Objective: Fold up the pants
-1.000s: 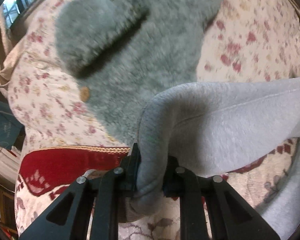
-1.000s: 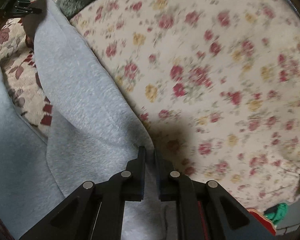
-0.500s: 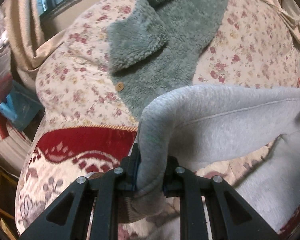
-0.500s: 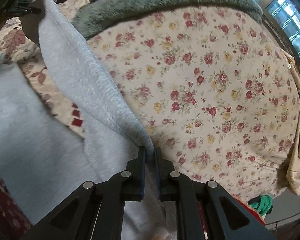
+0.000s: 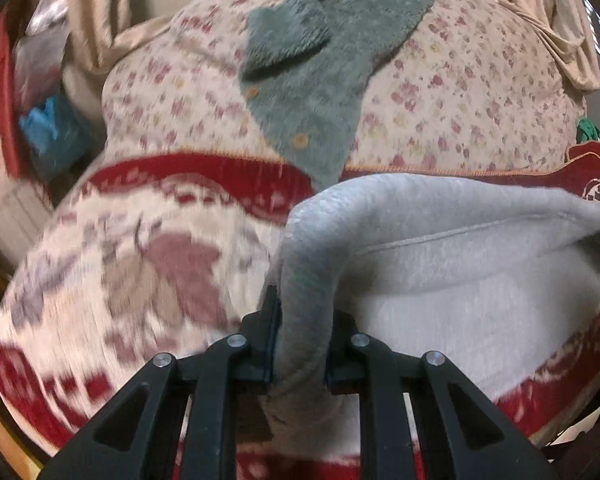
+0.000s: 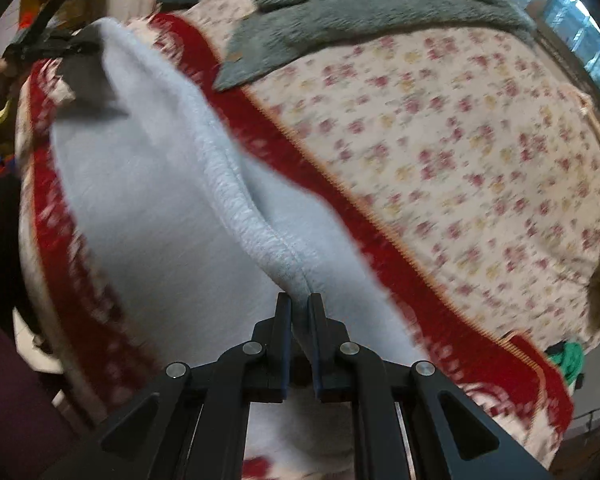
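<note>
Carrying the grey pants (image 5: 452, 248) edge, both tongs, left (image 5: 300, 344) and right (image 6: 299, 334), clamp it; keeping it taut between them probably lands a straight fold.

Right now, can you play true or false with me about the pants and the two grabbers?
1. Both grabbers pinch the grey pants. True: the left gripper and the right gripper each clamp an edge.
2. The fuzzy green jacket lies on the pants. False: it lies farther back on the flowery sheet.
3. The pants are blue jeans. False: they are soft grey fleece.
4. The blanket under the pants has a red border. True.
5. The jacket has tan buttons. True.
</note>
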A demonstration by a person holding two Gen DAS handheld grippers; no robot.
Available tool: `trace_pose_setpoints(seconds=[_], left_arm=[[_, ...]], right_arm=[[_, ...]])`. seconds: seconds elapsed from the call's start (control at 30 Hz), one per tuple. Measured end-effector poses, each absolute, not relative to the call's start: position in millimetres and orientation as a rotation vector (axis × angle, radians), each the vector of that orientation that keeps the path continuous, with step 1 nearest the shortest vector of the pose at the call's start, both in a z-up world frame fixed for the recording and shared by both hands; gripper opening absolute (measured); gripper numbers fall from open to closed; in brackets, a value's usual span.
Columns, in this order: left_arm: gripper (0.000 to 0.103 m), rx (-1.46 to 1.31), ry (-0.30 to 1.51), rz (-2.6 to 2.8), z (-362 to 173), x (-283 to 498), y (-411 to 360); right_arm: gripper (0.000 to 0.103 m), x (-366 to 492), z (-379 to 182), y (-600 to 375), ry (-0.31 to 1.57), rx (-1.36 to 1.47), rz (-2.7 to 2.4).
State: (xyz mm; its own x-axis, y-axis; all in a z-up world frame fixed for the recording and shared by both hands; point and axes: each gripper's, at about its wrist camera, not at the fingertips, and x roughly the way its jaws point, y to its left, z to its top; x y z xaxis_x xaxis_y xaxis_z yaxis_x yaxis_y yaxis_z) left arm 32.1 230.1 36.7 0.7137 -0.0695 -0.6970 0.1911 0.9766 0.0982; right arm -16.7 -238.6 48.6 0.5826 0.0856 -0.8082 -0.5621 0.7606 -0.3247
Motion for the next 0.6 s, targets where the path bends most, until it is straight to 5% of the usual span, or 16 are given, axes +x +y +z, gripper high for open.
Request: trace_pose_setpoints(seconds=[0.27, 0.43, 0.6], left_arm=[[0.021, 0.246, 0.775, -0.146, -4.9, -6.1, 228.6], [0.085, 0.074, 0.802, -0.157, -24.4, -25.5, 260.3], [0.091, -0.115, 0.782, -0.124, -18.9, -49.5, 296.8]], right_arm=[[0.007, -37.6, -14.8, -246.2, 0.990, -0.506, 0.434], [0.008, -43.5, -36.5, -250.0, 1.080, -0.496, 0.479], [0.010, -66.0, -33.5, -240.2, 1.100, -0.537, 0.604]])
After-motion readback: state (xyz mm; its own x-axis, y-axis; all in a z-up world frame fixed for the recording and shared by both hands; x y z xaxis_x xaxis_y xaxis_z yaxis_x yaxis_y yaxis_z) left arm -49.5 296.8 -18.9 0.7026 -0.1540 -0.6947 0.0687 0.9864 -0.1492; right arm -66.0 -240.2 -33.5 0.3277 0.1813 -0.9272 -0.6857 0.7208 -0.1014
